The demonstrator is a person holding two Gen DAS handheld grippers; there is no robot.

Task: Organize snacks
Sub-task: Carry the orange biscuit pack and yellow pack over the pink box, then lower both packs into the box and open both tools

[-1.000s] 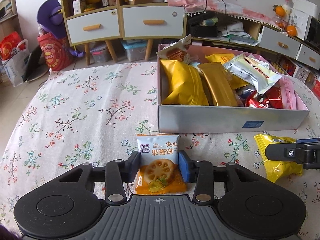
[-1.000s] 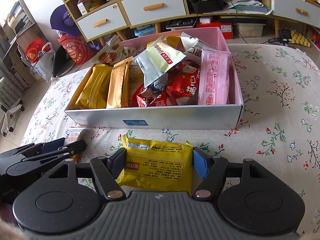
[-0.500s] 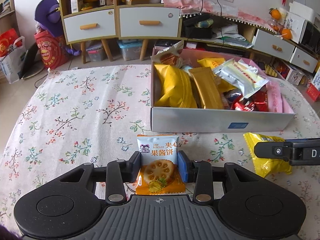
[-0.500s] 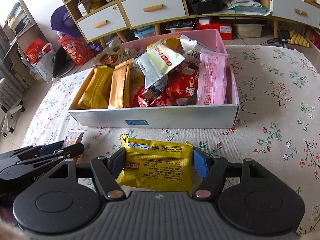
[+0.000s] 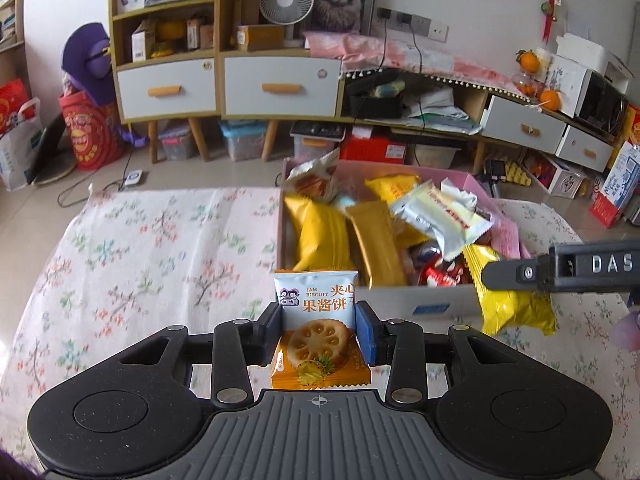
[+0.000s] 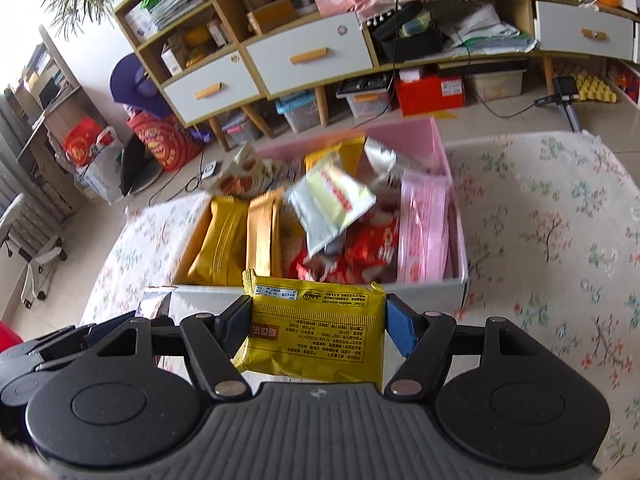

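My left gripper [image 5: 320, 332] is shut on a jam biscuit packet [image 5: 318, 320], white on top and orange below, held upright above the floral tablecloth [image 5: 140, 264]. My right gripper [image 6: 316, 320] is shut on a yellow snack packet [image 6: 316, 332], its printed back facing me. In the left wrist view that yellow packet [image 5: 516, 304] hangs from the right gripper's finger at the right. Both packets hover in front of the near wall of the pink snack box [image 6: 440, 148], which is full of wrapped snacks. The box [image 5: 420, 304] lies just beyond the biscuit packet.
Inside the box are yellow bags [image 5: 320, 232], a gold bar [image 5: 376, 248], a silver packet [image 6: 332, 204], red packets [image 6: 368, 248] and a pink packet [image 6: 424, 232]. Past the table stand drawer cabinets [image 5: 280, 84], storage bins and bags on the floor. Open tablecloth lies left and right of the box.
Both grippers have risen with their packets off the tablecloth, so the box now looks lower and nearer. The grips have not changed.
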